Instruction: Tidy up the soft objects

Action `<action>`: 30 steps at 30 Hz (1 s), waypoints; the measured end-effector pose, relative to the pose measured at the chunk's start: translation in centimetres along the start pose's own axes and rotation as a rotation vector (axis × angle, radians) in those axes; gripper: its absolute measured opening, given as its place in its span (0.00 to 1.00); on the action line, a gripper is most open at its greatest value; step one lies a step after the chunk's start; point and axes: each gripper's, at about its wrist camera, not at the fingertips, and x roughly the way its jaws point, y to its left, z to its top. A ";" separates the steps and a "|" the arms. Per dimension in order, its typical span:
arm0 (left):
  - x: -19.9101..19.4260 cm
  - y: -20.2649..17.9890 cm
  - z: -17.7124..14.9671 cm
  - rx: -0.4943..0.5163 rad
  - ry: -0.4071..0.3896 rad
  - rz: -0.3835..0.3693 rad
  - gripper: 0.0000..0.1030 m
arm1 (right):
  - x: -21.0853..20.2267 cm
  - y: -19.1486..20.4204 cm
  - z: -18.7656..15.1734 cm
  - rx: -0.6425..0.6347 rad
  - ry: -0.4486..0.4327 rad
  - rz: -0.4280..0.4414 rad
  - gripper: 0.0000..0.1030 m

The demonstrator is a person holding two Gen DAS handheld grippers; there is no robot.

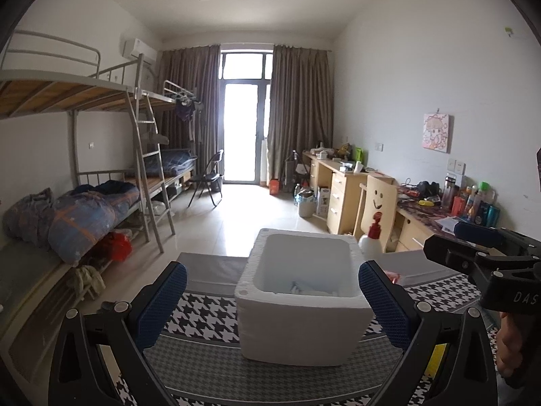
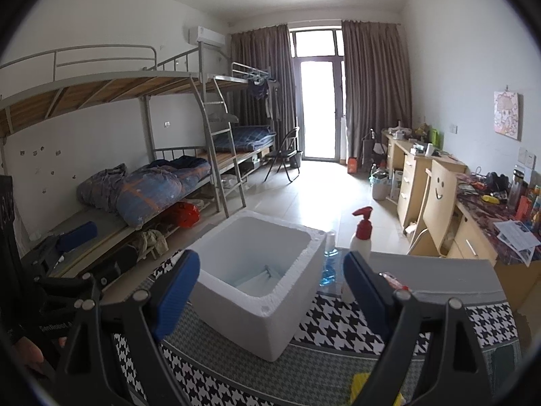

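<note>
A white foam box stands open on the houndstooth-covered table, straight ahead of both grippers. Pale blue and white items lie at its bottom; what they are is unclear. My left gripper is open, its blue pads wide apart in front of the box with nothing between them. My right gripper is also open and empty, facing the box from its right corner. In each wrist view the other gripper shows at the edge: the right gripper and the left gripper.
A red-topped spray bottle and a clear bottle of blue liquid stand behind the box. A red packet and a yellow item lie on the table. Bunk beds line the left wall, desks the right.
</note>
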 end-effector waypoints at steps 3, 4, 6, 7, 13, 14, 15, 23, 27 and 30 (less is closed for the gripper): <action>-0.5 -0.5 0.0 0.006 -0.008 -0.012 0.99 | -0.7 -0.1 -0.3 0.000 -0.011 -0.004 0.87; -0.6 -0.7 0.0 0.010 -0.010 -0.019 0.99 | -0.9 0.1 -0.4 -0.001 -0.014 -0.007 0.87; -0.9 -1.0 -0.1 0.013 -0.012 -0.027 0.99 | -1.3 -0.2 -0.7 0.001 -0.019 -0.015 0.87; -1.0 -1.2 -0.1 0.015 -0.013 -0.032 0.99 | -1.5 -0.2 -0.8 0.002 -0.021 -0.016 0.87; -1.5 -1.5 -0.6 0.024 -0.012 -0.052 0.99 | -2.6 -0.7 -1.4 0.010 -0.033 -0.028 0.87; -1.6 -1.6 -0.6 0.024 -0.011 -0.056 0.99 | -2.8 -0.8 -1.4 0.007 -0.035 -0.032 0.87; -1.7 -1.7 -0.7 0.025 -0.011 -0.059 0.99 | -2.8 -0.9 -1.4 0.007 -0.036 -0.035 0.87; -2.3 -2.3 -1.0 0.036 -0.023 -0.089 0.99 | -4.0 -1.6 -2.1 0.020 -0.051 -0.054 0.87; -2.4 -2.5 -1.2 0.030 -0.024 -0.104 0.99 | -4.6 -1.8 -2.6 0.016 -0.059 -0.072 0.87; -2.7 -2.8 -1.4 0.026 -0.032 -0.110 0.99 | -5.1 -2.1 -2.8 0.022 -0.068 -0.084 0.87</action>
